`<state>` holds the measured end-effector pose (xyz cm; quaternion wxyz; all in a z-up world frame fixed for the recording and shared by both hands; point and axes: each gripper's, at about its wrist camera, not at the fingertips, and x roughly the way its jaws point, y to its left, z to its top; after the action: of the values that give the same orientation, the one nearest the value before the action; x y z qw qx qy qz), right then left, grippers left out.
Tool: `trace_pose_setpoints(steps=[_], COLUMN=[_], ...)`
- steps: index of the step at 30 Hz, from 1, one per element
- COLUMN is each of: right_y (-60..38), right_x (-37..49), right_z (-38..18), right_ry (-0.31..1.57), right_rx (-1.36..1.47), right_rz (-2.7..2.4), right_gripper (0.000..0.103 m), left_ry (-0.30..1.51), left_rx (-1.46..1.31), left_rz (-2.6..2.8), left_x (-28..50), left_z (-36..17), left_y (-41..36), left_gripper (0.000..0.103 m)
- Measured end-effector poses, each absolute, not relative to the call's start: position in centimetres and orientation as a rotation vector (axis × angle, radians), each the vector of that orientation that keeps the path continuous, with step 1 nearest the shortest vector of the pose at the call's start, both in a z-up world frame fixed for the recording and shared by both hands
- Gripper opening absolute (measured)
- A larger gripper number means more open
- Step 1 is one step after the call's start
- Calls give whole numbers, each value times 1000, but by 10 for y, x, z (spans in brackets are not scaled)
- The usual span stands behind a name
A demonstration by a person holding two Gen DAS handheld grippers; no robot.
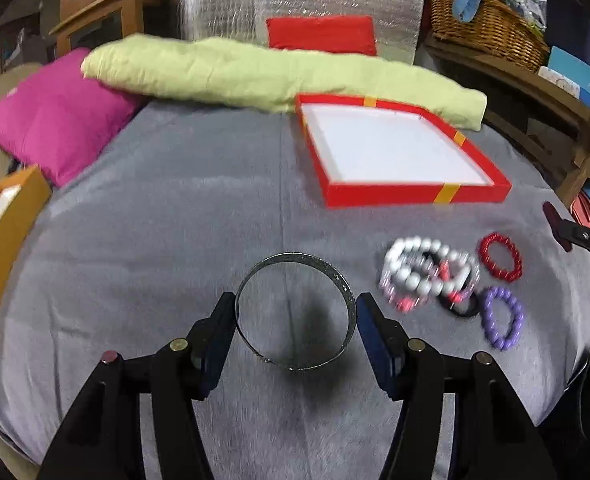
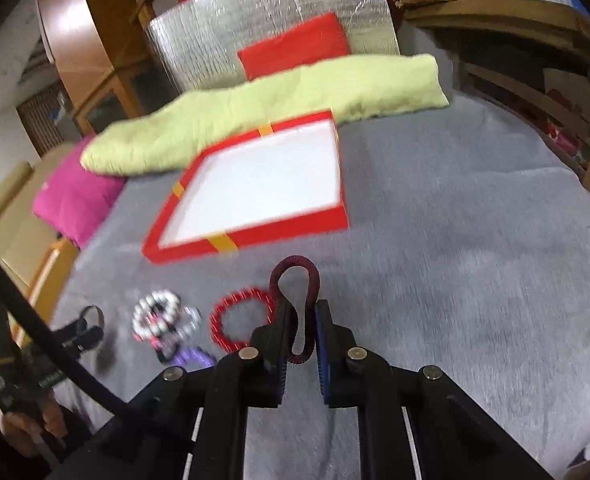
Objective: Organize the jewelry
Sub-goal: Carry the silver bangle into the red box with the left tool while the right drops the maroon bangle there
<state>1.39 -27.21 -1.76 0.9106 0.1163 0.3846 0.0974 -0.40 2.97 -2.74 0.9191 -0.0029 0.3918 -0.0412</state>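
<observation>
Left wrist view: a metal bangle (image 1: 295,314) is being pinched by the left hand-held gripper (image 1: 295,322), best carried level to the red box (image 1: 415,194).

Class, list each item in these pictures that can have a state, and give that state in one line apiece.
Left gripper: shut on the metal bangle, lifted.
Right gripper: shut on the dark red stretch bracelet, squeezed flat.
Red box: open, empty.
Red bead bracelet: lying loose.
Purple bead bracelet: lying loose.

Bare grey blanket (image 2: 475,264) right of red tray (image 2: 331,222); bracelets (image 2: 167,320) left.
</observation>
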Motion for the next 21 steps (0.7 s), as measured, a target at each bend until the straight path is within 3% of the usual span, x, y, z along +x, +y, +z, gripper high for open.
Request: trace_pose_setpoints(steps=[9, 21], right_y=[-253, -223], right_x=[83, 173], right_z=[6, -32], right_ry=[739, 878], right_rx=[294, 334], right_rz=[238, 248], right_gripper=[13, 17], left_ry=[705, 768], left_rx=[48, 28], left_rz=[-155, -222], left_x=[73, 147], left_z=[13, -14], left_y=[-16, -54], left_gripper=[62, 63])
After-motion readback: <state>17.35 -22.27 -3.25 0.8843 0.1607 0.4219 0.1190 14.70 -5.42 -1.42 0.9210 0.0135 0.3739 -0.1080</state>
